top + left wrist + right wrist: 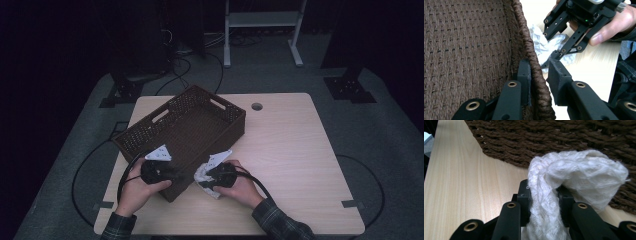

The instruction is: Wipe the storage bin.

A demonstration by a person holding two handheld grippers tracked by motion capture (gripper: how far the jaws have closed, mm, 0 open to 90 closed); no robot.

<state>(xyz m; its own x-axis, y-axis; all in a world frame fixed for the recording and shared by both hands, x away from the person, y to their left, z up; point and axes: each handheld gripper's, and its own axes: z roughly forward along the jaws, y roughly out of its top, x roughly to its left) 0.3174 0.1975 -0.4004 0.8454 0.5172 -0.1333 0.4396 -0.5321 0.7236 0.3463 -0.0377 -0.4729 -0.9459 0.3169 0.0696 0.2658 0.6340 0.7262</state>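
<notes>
A brown woven basket point(187, 125) stands on the left half of the table. My left gripper point(170, 174) is at its near corner, and in the left gripper view the jaws point(537, 75) are shut on the braided basket rim point(529, 42), one jaw inside the wall and one outside. A crumpled white cloth point(201, 176) lies just outside that corner on the table. My right gripper point(209, 176) is shut on it. In the right gripper view the white cloth point(574, 172) bulges up from between the jaws point(545, 195), close to the basket wall point(549, 140).
The light wooden table point(290, 150) stretches to the right of the basket, with a round cable hole point(257, 106) near its far edge. Cables trail from both grippers. A white metal stand point(262, 30) and dark floor lie beyond the table.
</notes>
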